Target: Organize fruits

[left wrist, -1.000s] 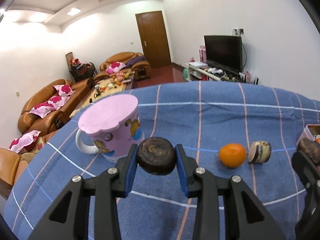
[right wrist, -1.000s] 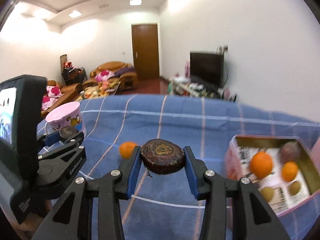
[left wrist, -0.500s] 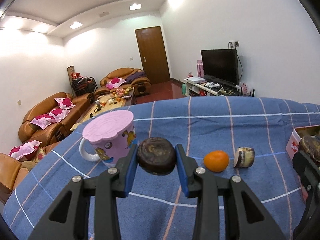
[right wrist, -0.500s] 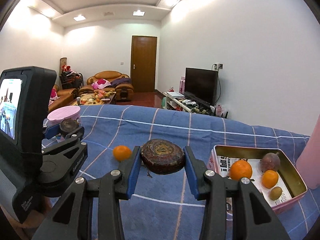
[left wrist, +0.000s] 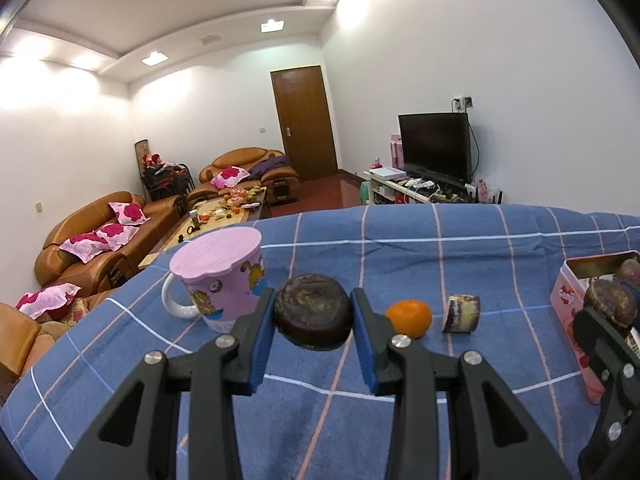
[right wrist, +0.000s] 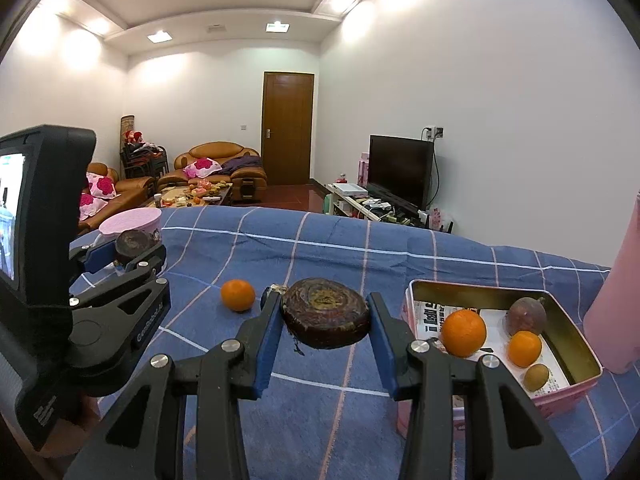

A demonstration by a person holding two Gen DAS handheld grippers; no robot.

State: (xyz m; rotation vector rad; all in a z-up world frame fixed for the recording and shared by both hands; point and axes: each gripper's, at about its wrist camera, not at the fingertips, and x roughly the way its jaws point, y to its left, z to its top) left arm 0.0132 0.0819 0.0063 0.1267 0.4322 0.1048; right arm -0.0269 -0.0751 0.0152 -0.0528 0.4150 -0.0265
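Each gripper — left (left wrist: 313, 322), right (right wrist: 325, 325) — clamps a dark, wrinkled, round fruit (left wrist: 313, 317) (right wrist: 325, 318) flat-sided between blue pads.

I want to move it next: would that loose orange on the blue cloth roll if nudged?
Probably: the orange looks round and sits free on the cloth. The soft fabric might slow it. Its skin looks smooth, so fingers could slip.

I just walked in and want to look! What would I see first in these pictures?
First, two dark round fruits, one pinched in the left tongs, one in the right tongs, both above the blue checked cloth. Next, the pink tin on the right with oranges inside, and the pink mug on the left.
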